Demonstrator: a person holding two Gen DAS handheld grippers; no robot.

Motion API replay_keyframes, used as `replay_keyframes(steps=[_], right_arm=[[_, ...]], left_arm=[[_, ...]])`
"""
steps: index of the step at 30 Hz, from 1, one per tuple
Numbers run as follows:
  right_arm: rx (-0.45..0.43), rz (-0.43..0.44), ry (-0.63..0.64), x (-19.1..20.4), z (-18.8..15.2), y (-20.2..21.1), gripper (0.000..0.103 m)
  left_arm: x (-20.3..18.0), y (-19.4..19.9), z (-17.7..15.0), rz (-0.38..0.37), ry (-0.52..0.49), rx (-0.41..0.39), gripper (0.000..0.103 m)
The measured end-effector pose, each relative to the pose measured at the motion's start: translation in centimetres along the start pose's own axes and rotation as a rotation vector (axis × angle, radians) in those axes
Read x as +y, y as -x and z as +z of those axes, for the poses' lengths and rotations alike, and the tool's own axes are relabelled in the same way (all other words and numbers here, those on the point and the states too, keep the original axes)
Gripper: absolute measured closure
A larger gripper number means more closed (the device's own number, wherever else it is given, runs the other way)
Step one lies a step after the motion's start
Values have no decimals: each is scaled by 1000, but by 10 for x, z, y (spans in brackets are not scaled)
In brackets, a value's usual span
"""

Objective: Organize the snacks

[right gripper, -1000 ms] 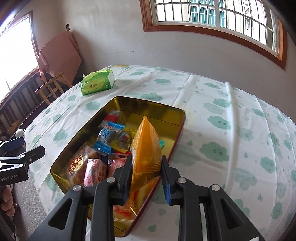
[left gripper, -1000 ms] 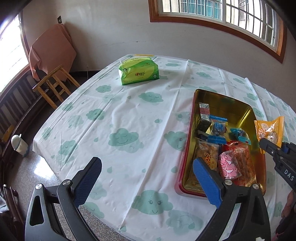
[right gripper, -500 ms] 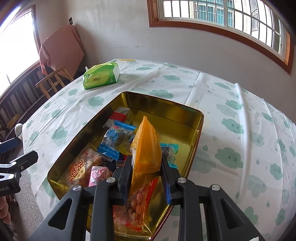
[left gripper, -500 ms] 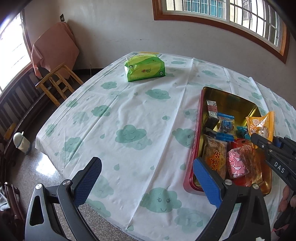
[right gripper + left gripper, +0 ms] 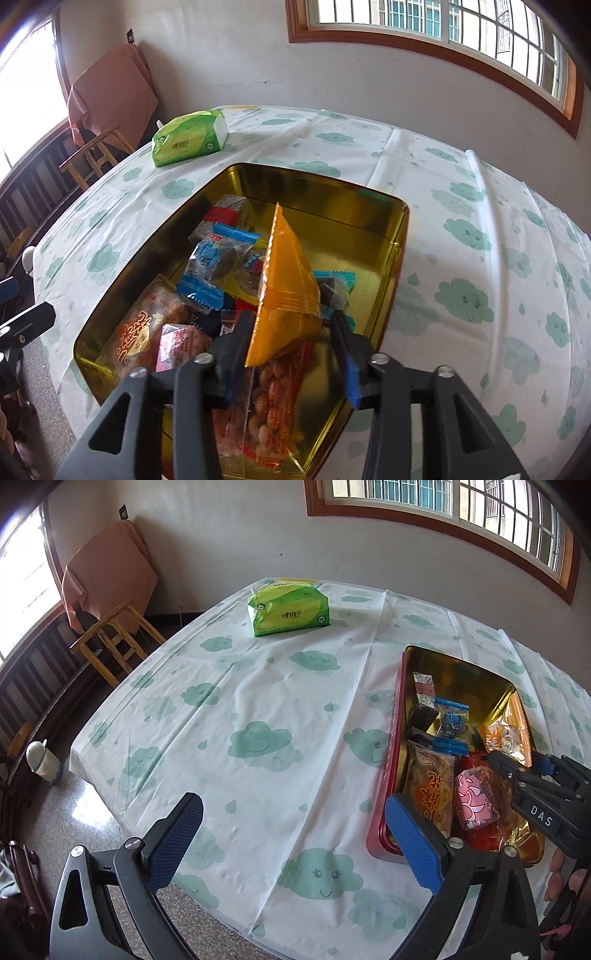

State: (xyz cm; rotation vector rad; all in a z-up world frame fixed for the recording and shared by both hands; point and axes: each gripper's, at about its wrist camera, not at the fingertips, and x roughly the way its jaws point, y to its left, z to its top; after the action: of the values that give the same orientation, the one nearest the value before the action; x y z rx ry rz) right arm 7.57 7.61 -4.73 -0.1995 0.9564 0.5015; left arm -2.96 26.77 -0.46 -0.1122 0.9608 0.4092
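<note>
A gold tin with red outer walls [image 5: 325,188] [image 5: 391,746] holds several wrapped snacks: an orange pastry pack [image 5: 430,786], a pink pack [image 5: 474,801], blue packets [image 5: 452,723] and a clear bag of nuts [image 5: 273,398]. An orange snack packet [image 5: 288,291] [image 5: 506,734] stands on edge inside the tin, between the jaws of my right gripper [image 5: 291,325] [image 5: 517,762]. Those jaws are opening; the right pad stands clear of the packet. My left gripper [image 5: 291,805] hangs open over the table's near edge, left of the tin, with nothing between its fingers.
A green tissue pack [image 5: 288,609] [image 5: 188,138] lies at the far side of the cloud-print tablecloth [image 5: 258,709]. A wooden chair [image 5: 110,638] with an orange cloth stands beyond the table's left edge. A small white bin [image 5: 40,760] sits on the floor.
The right gripper sank into the tin with the orange packet, and its jaws spread apart from the tight grip. The left gripper stayed where it was.
</note>
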Motion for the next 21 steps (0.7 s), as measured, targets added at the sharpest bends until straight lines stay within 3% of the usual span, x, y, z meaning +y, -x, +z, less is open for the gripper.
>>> replay_keyframes(steps=[4,14,21], right_arm=[[-30,-23,29,9,0,10,29],[-86,-10,20,17,-12,55,22],[-86,-67,23,19,-33,76,22]], left_arm=[[-3,3,-1,-2,-7,-2,5],[-12,13,-5,-15,-16,-12,5],[-25,19,-10,-28,-45,-15,5]])
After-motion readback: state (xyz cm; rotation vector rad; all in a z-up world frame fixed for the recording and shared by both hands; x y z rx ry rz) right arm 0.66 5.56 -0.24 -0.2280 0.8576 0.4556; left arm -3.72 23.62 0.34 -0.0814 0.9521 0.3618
